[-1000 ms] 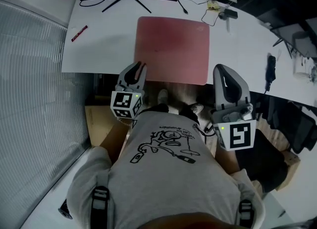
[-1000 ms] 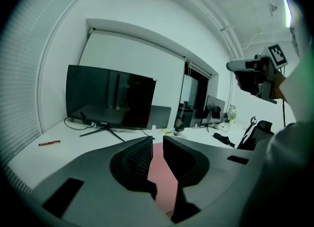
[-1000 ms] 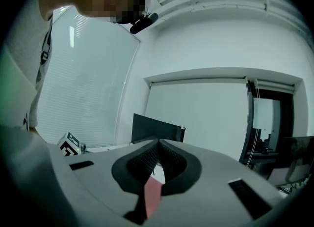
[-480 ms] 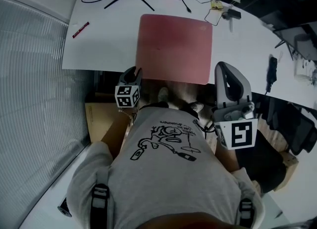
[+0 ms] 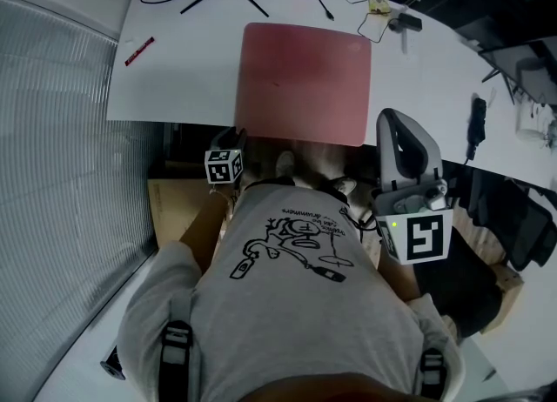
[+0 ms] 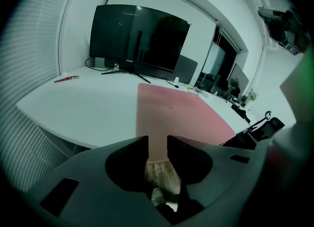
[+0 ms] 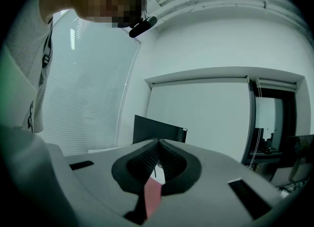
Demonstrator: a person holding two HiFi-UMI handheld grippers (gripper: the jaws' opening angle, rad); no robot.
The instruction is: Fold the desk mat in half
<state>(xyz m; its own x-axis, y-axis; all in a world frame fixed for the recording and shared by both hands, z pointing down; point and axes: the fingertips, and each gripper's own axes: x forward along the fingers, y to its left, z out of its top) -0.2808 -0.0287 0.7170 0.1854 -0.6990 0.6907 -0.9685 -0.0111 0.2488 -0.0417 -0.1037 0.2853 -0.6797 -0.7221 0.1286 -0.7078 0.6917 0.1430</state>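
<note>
Two claws are in my hands, one per side. The flat rectangular pink desk mat (image 5: 305, 83) lies unfolded on the white bench (image 5: 183, 78), its long sides running away from me and its near edge at the bench's near rim. My left claw (image 5: 237, 137) sits low at the mat's near left corner, with its marker cube (image 5: 224, 166) just above my grey printed shirt (image 5: 296, 304). In the left gripper view this claw (image 6: 157, 140) is spread by a narrow gap; the mat (image 6: 181, 113) and the wooden floor (image 6: 159, 172) below its edge show through that gap, and nothing is pinched. My right claw (image 5: 393, 119) stands upright just beside the mat's near right corner, off the bench. In the right gripper view this claw (image 7: 158, 141) has its tips pressed together, aimed at the wall; a sliver of pink mat (image 7: 152, 196) shows through the opening below the tips. A thin red pen (image 5: 139, 50) lies well apart at the bench's far left, and a wide black monitor (image 6: 140, 37) stands at the far edge.
</note>
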